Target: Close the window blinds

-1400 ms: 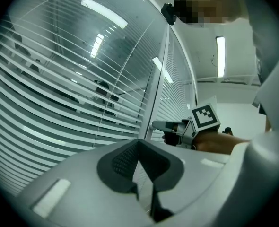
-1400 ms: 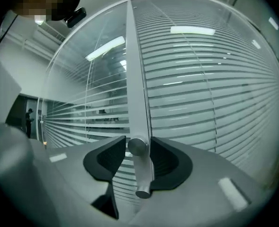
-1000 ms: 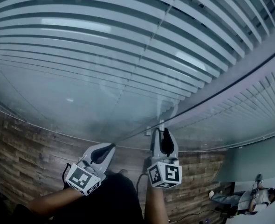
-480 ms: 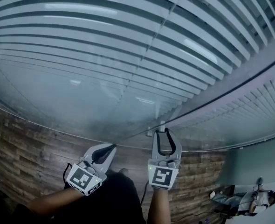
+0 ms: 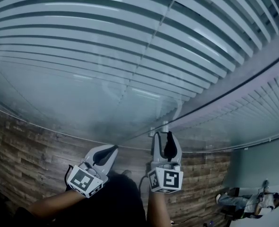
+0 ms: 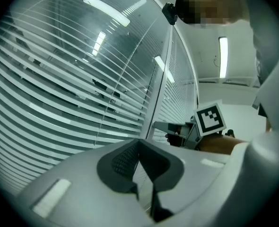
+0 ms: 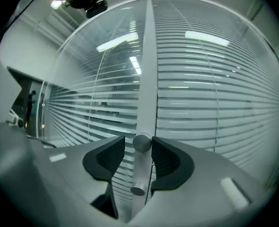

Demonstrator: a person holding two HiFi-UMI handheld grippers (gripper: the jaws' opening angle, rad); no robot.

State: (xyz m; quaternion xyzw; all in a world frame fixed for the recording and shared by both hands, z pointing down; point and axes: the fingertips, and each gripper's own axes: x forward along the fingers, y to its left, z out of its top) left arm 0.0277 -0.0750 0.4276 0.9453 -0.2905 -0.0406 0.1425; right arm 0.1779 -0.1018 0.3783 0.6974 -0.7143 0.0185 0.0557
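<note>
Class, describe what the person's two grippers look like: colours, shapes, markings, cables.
The left gripper and right gripper have grey shells with black-padded fingers. Each carries a white cube with black square markers. A black cable loops beside the left cube.

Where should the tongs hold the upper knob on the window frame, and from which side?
Pinch the upper knob by its curved rim, left and right, coming straight at its flat face: a short cylinder sticking out of the upright frame bar.
</note>
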